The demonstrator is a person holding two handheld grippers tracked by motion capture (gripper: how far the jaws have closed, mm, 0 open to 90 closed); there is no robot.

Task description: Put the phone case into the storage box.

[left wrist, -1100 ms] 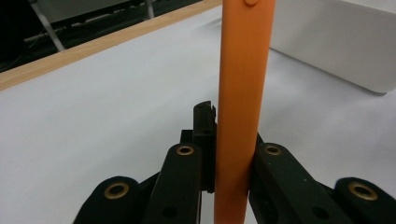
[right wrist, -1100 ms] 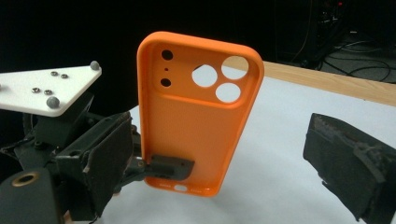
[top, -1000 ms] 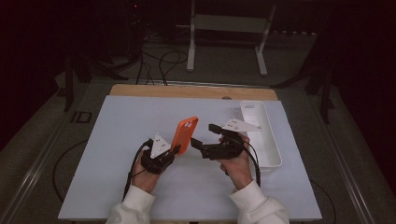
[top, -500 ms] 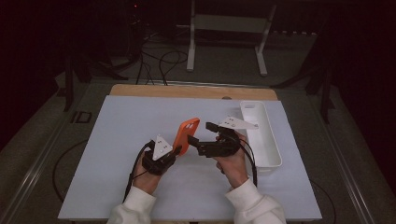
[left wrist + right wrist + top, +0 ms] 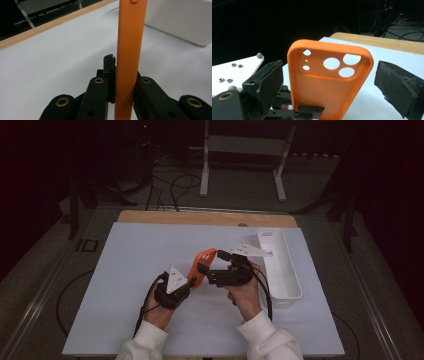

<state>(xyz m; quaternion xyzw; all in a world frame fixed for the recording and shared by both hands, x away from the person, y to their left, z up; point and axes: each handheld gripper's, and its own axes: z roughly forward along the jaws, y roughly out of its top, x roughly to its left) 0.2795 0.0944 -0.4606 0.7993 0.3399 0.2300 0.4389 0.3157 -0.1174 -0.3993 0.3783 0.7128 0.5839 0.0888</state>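
- Since a second ago: the right gripper [image 5: 205, 269] has drawn in a little toward the orange phone case [image 5: 202, 266]; the left gripper [image 5: 191, 282] and the case have kept their place.
- Left gripper: clenched on the case's lower edge. In the left gripper view the case [image 5: 128, 57] stands edge-on and upright between the two black jaws, pinched on both faces.
- Case: held above the white table mat [image 5: 130, 265], near the middle, tilted slightly. Open inner side faces the right gripper; camera cut-outs at the top in the right gripper view [image 5: 322, 80].
- Right gripper [image 5: 332, 85]: released, jaws spread wide either side of the case, pads clear of both long edges.
- White tray [image 5: 287, 280]: at the right of the mat, well apart from the case.
- Judgement, step in hand: taking a second hold on the case with the right gripper.
- To do it well: centre the case between the pads before closing, close on the rims rather than the thin back panel, keep the left grip firm so that the soft case does not twist.
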